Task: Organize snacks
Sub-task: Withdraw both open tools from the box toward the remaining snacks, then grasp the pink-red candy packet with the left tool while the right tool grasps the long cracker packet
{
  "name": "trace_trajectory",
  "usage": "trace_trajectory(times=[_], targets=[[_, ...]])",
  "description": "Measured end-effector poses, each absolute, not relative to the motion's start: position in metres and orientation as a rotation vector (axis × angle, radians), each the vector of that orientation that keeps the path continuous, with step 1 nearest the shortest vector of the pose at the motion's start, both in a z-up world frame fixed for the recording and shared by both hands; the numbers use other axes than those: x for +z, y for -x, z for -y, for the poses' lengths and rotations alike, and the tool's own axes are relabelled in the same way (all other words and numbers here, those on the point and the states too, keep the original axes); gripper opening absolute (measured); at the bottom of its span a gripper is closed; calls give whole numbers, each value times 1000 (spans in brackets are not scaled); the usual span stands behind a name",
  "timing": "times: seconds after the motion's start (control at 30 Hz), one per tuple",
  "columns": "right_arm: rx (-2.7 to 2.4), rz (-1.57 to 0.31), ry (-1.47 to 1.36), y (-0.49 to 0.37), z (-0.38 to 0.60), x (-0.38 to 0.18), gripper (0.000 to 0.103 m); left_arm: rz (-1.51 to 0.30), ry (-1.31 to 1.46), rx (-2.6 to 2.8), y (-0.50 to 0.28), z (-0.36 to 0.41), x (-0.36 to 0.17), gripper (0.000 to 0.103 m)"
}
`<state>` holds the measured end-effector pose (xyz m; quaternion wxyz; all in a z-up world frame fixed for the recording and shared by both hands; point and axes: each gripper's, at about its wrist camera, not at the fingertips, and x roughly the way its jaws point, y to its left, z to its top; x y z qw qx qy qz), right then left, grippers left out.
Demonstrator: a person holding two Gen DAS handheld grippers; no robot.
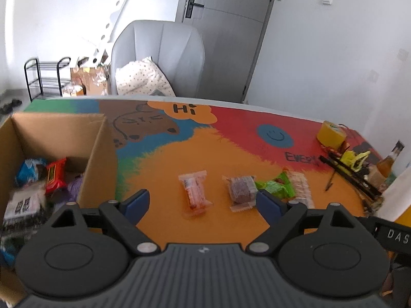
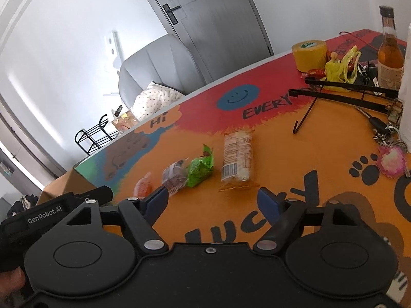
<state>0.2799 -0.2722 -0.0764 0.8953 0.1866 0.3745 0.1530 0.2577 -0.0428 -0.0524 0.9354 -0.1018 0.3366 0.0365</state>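
Four wrapped snacks lie in a row mid-table: an orange pack point(image 1: 195, 192), a brown cake point(image 1: 241, 189), a green packet point(image 1: 276, 186) and a pale biscuit pack point(image 2: 237, 160), the last partly hidden behind the green one in the left view. The left gripper point(image 1: 203, 204) and right gripper point(image 2: 213, 201) hang with jaws apart, holding nothing. The cardboard box point(image 1: 99, 151) at the table's point(image 1: 164, 218) left edge holds blurred wrappers, its near side cut off.

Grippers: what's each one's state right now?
Left gripper: open, holding nothing.
Right gripper: open, holding nothing.
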Motion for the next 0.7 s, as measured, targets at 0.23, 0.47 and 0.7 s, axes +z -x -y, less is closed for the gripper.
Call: trace_trajectory(times=[0.23, 0.47, 0.7], targets=[[305, -798, -374, -304, 271, -91, 69, -732, 216, 87, -284, 47, -71, 76], [242, -813, -351, -325, 269, -106, 62, -780, 219, 139, -313, 45, -95, 60], [238, -819, -292, -337, 258, -113, 62, -791, 216, 178, -326, 45, -109, 50]])
